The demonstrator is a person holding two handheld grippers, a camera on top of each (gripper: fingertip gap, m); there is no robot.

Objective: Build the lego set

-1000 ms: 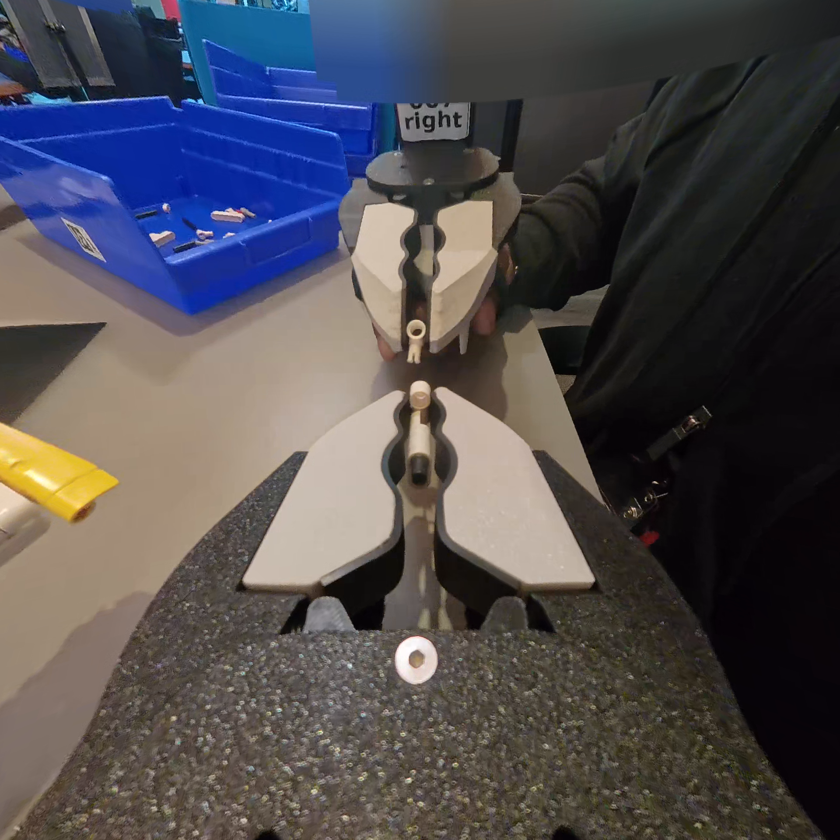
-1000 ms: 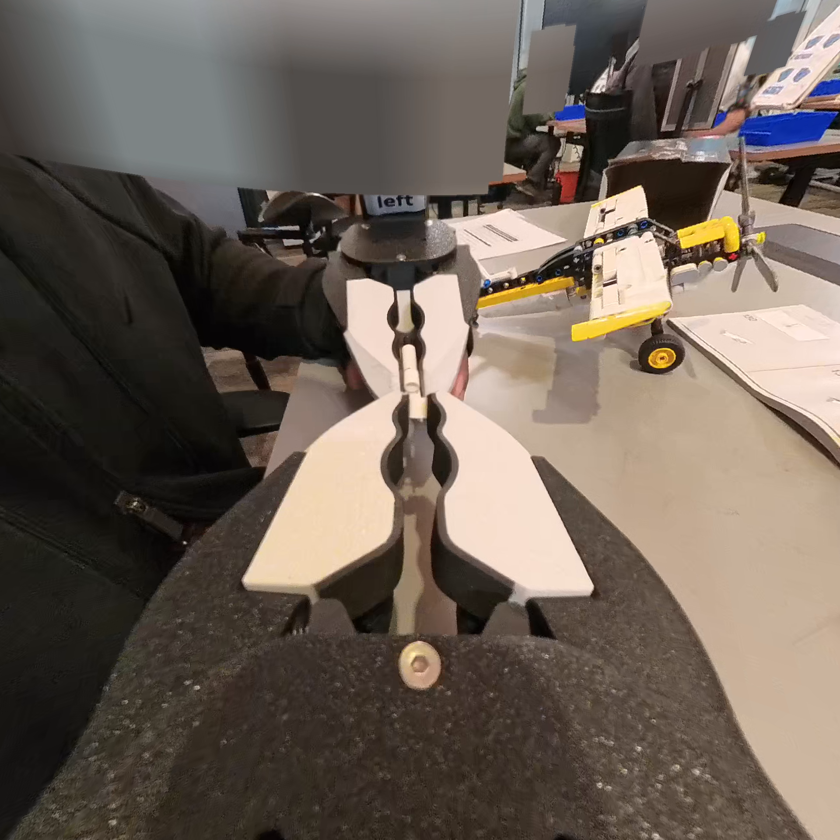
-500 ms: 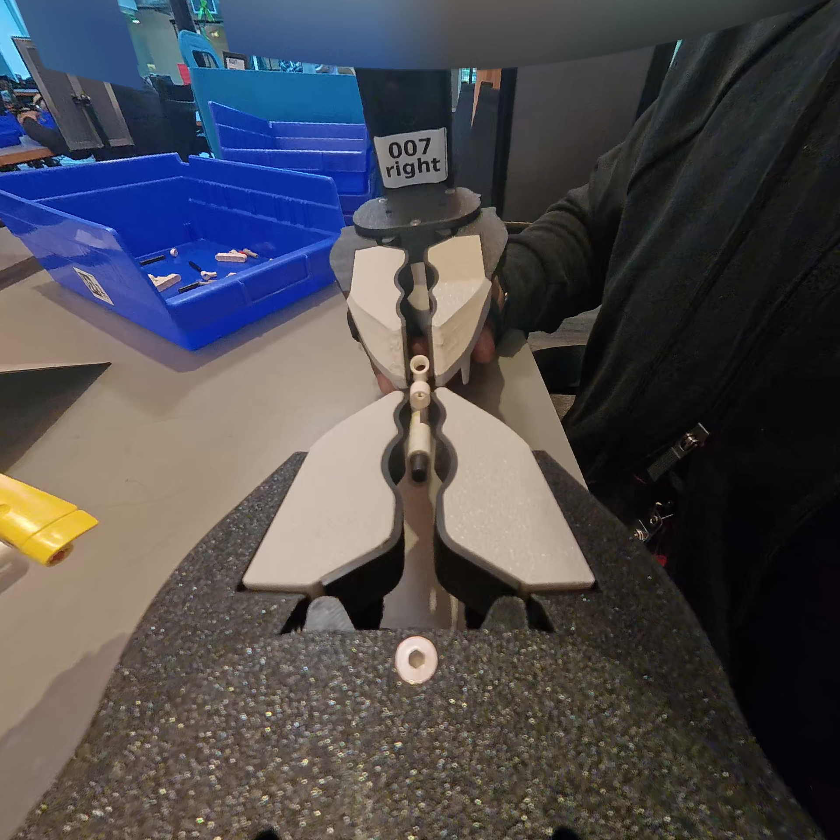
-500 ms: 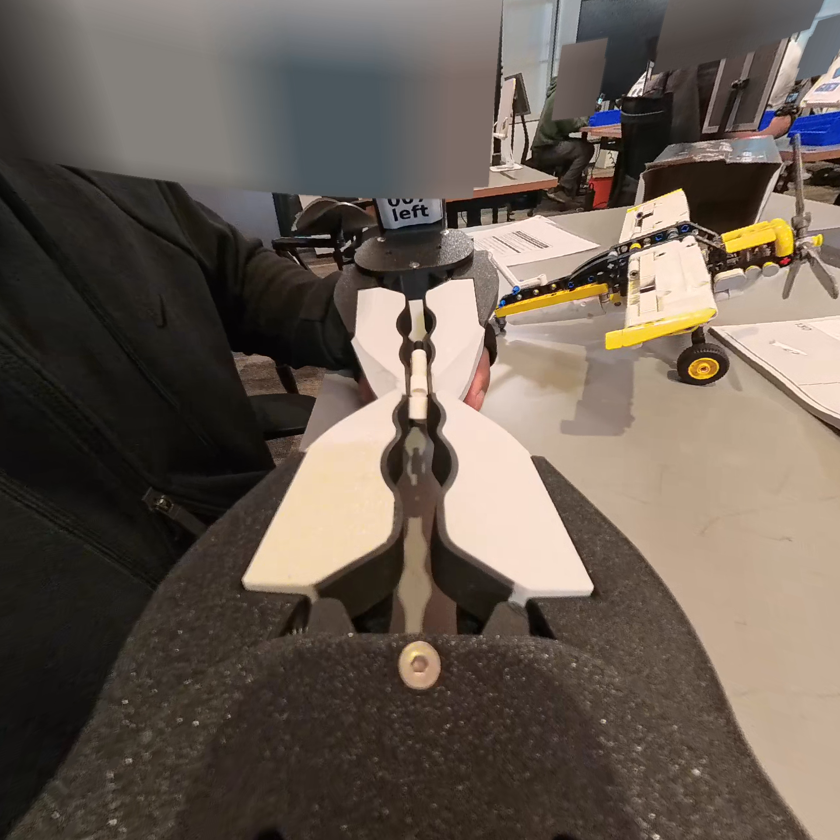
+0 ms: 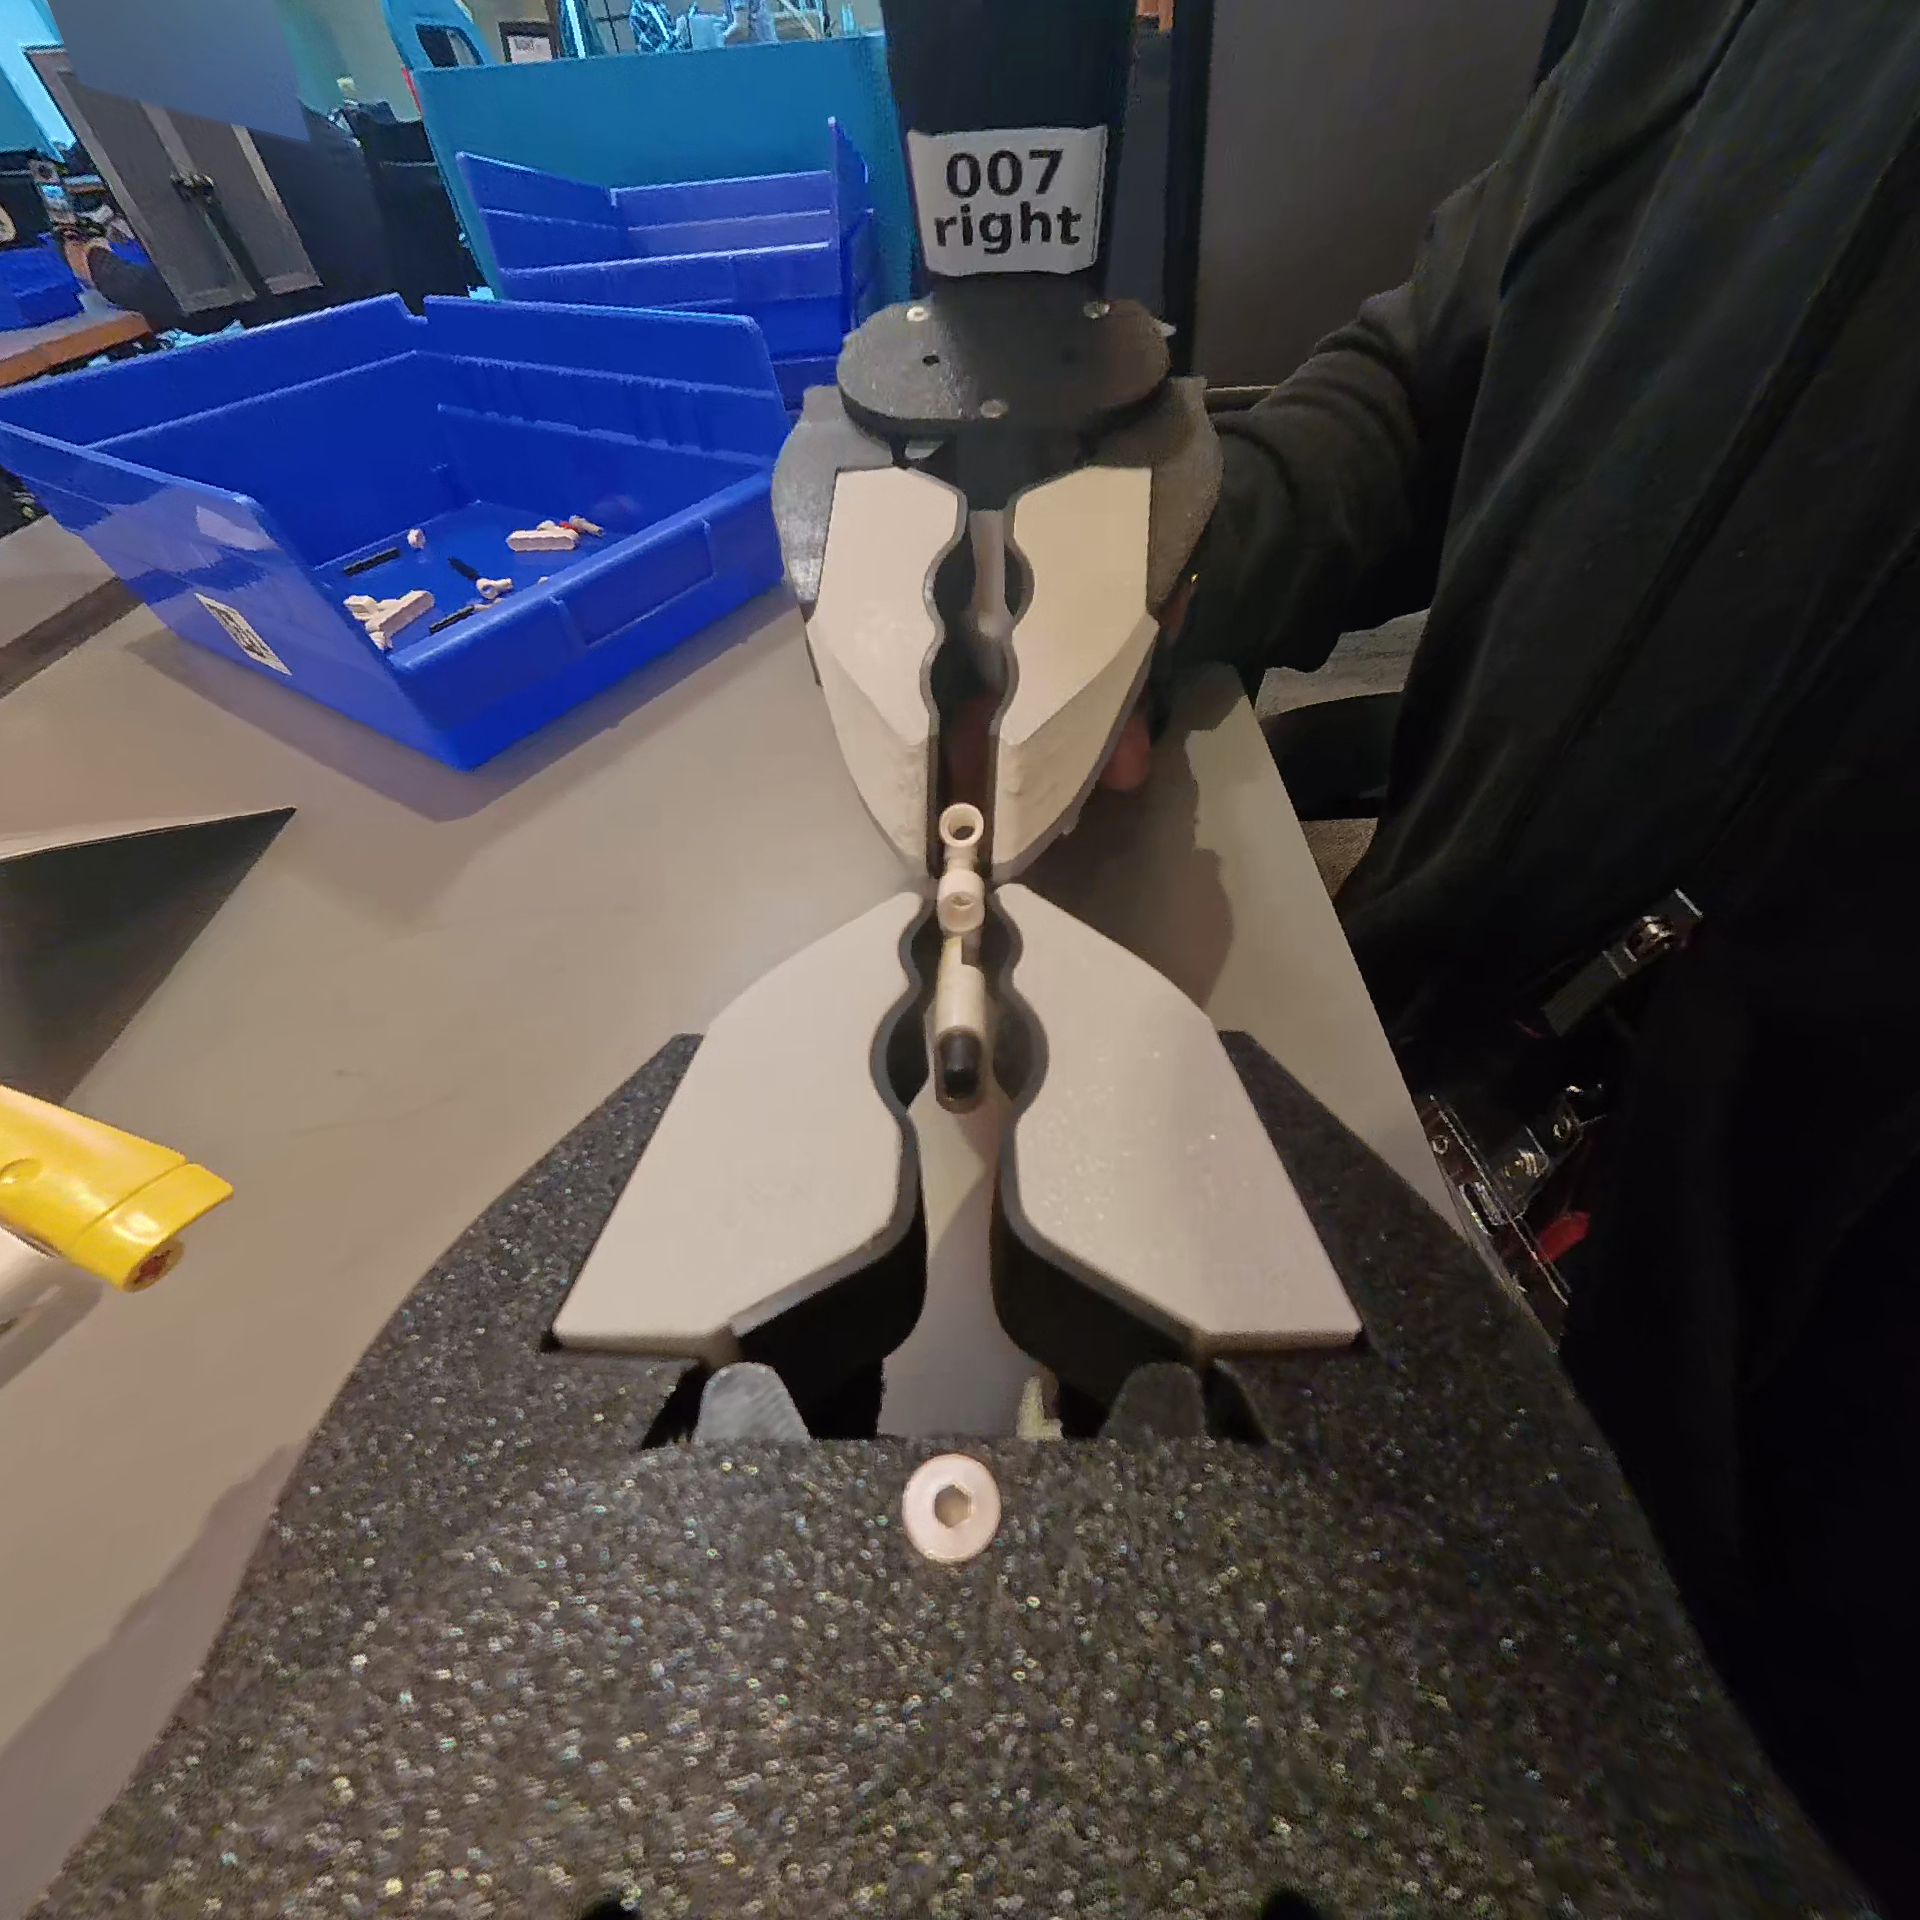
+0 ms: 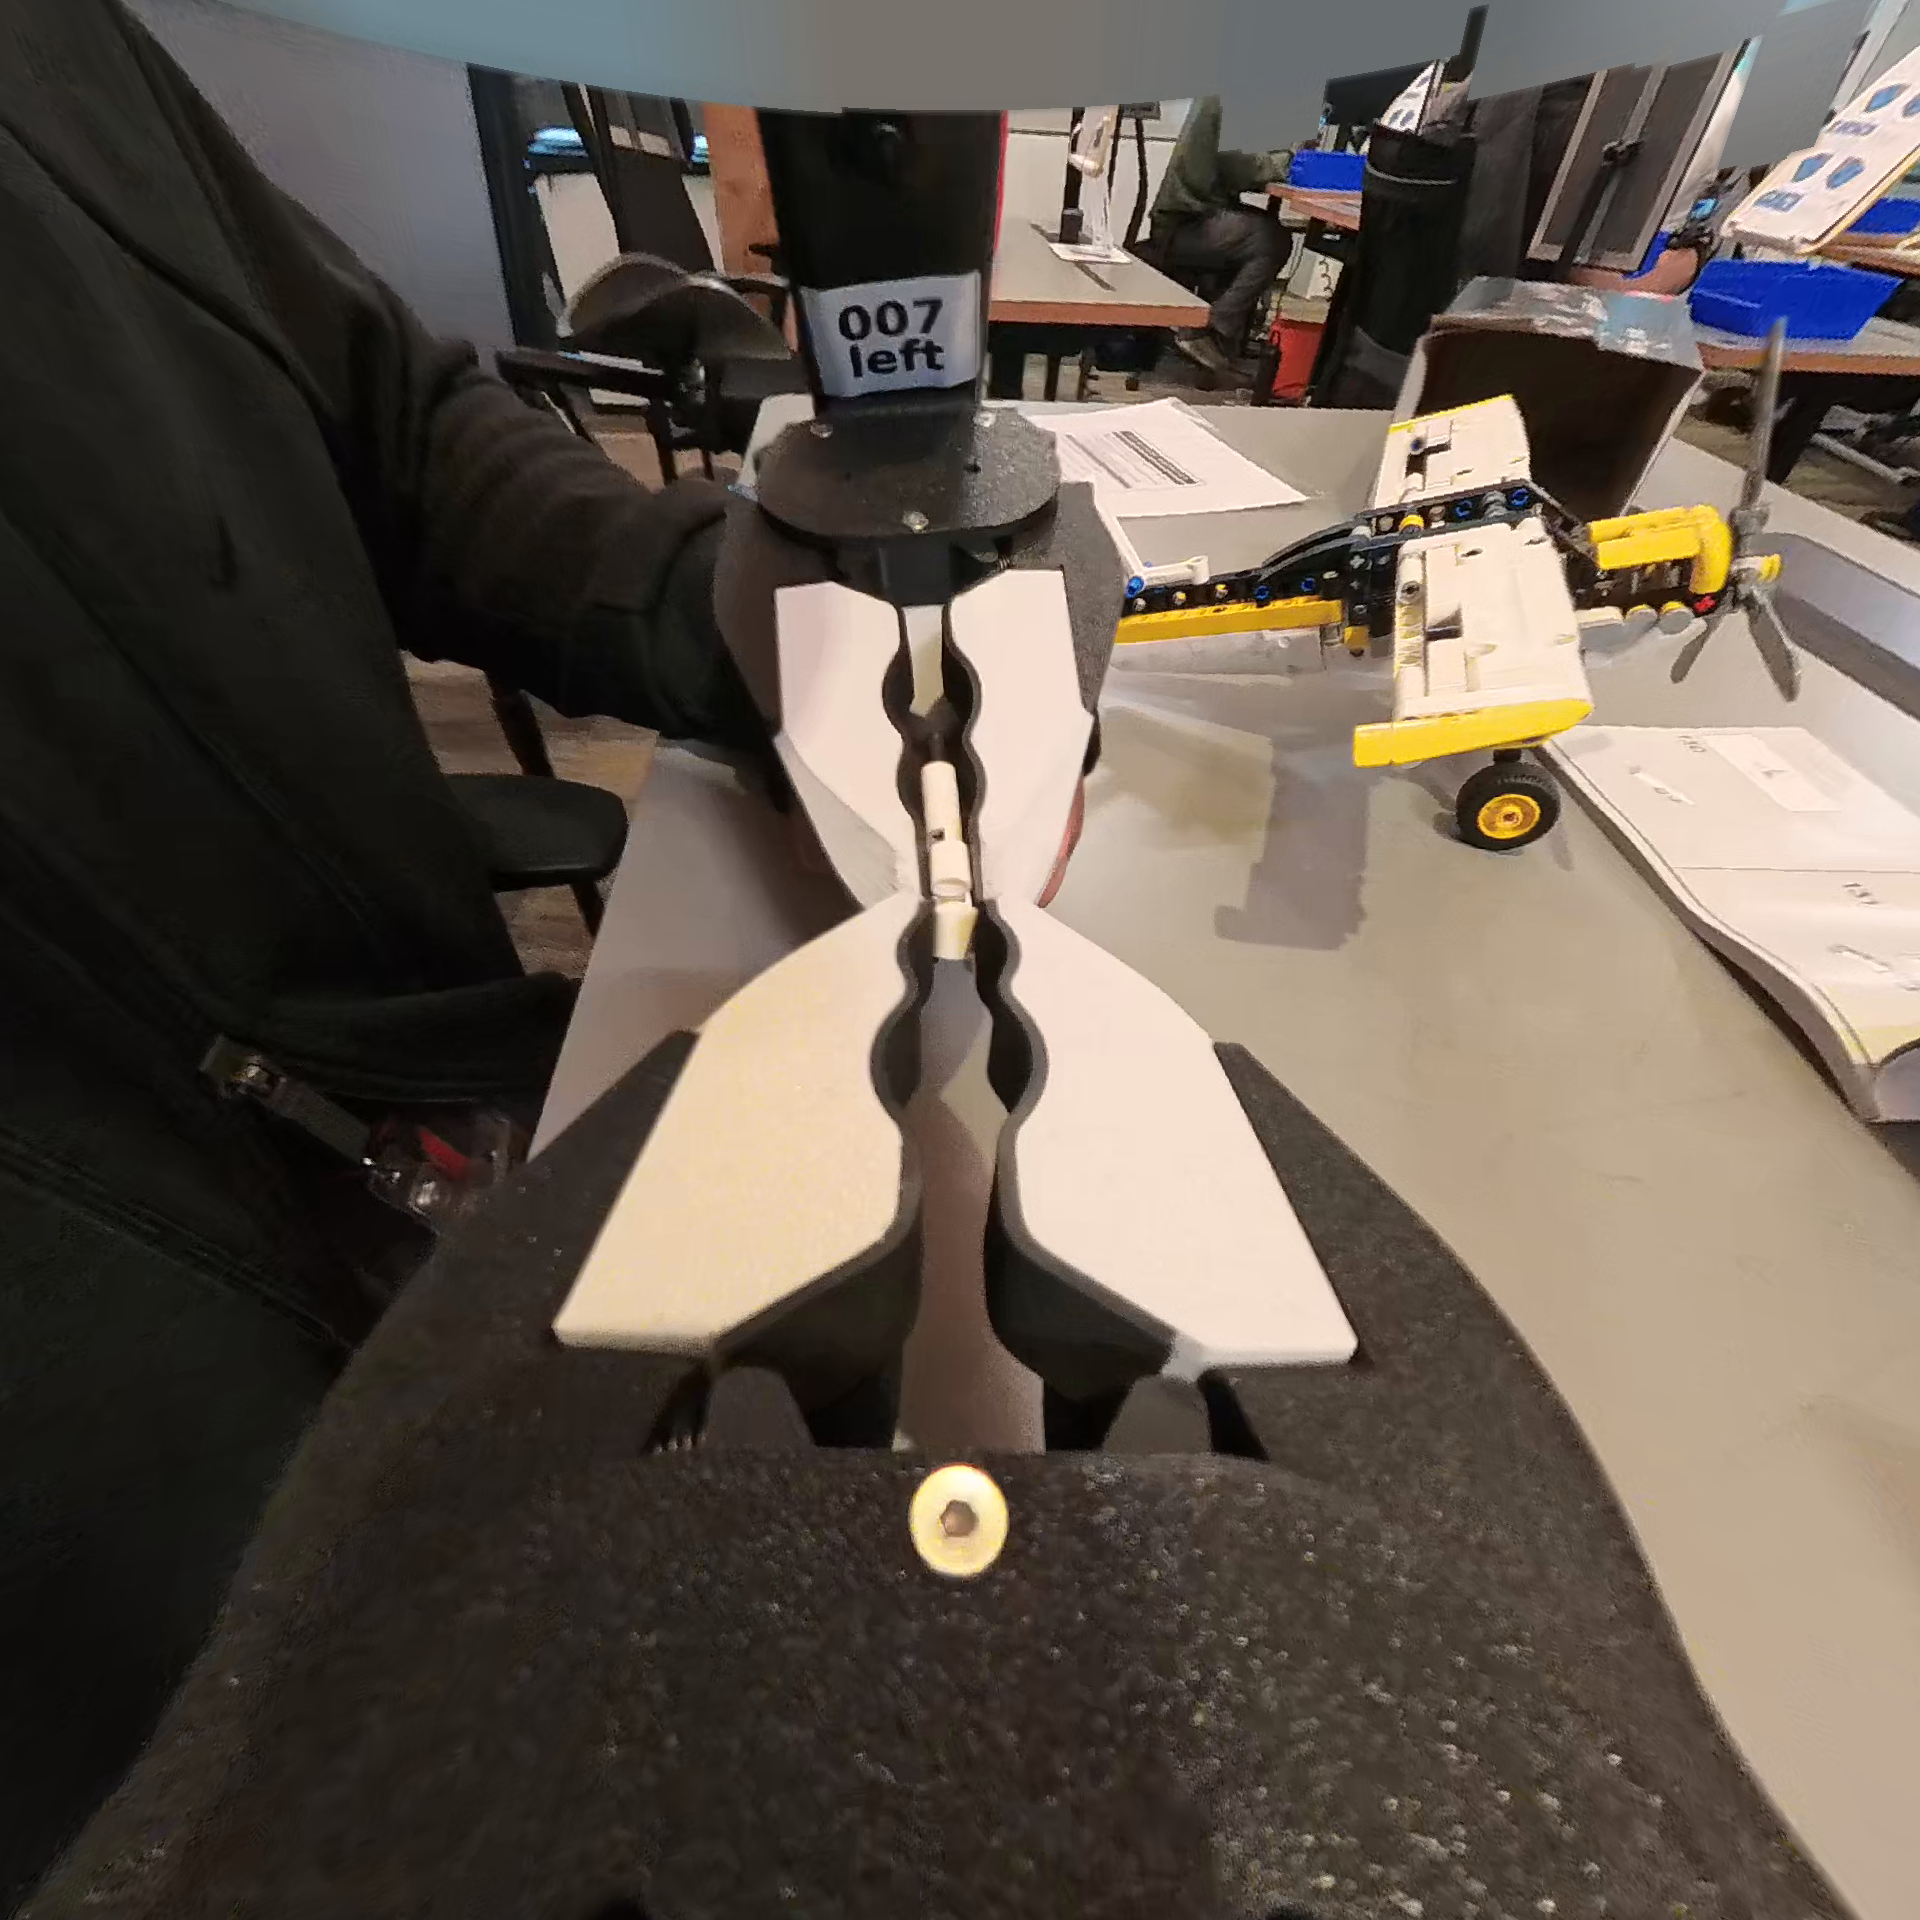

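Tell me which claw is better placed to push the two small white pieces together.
Right, probably. The right claw pinches a short white connector at its tip, easily nudged. The left claw grips a longer white-and-black pin piece, making the steadier anchor.

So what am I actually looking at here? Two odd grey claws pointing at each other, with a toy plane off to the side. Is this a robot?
There is no robot arm. A person in dark clothing holds a hand-held gripper in each hand, each with two pale fingers and a camera that looks forward along them. One picture is taken from the left gripper, the other from the right gripper, so each view shows the other gripper facing it, tip to tip.

The left gripper pinches a thin white rod with a black end. The right one pinches a small white connector piece. The two parts meet end to end.

On the grey table stand a yellow and white model plane, an open booklet and a blue bin with a few small loose parts inside.
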